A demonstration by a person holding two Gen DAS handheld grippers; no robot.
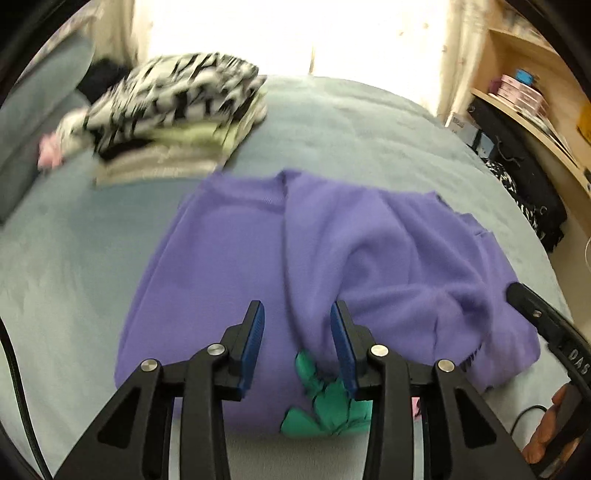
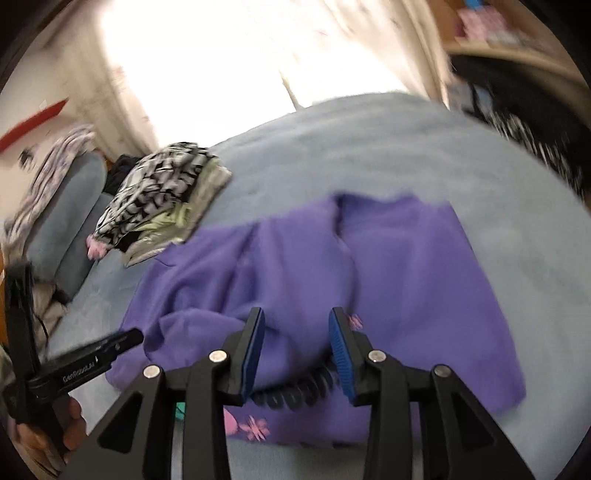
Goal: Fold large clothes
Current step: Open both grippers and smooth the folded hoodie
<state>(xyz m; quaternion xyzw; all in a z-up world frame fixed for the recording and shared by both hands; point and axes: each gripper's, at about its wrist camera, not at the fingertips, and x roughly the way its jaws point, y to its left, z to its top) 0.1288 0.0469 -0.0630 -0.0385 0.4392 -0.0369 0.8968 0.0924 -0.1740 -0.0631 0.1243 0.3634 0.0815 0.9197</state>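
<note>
Left wrist view: purple sweater [image 1: 295, 266] lies partly folded on the bed [image 1: 74, 240], left gripper [image 1: 297, 325] fingers spread wide, holding nothing, poised low over its near hem, probably to pinch the next fold. Right wrist view, blurry, shows right gripper [image 2: 297, 332] equally spread and empty, plus pink flower print [image 2: 255, 428] the other view barely shows; folded stack [image 1: 173, 122] sits beyond.

Motion blur smears the folded clothes stack [image 2: 162, 195] and shelf [image 2: 491, 26].

Left gripper [image 1: 297, 347] fingers [image 1: 255, 343] spread over purple sweater [image 1: 325, 266] on grey bedspread [image 1: 74, 251]; folded stack [image 1: 173, 118] behind.
</note>
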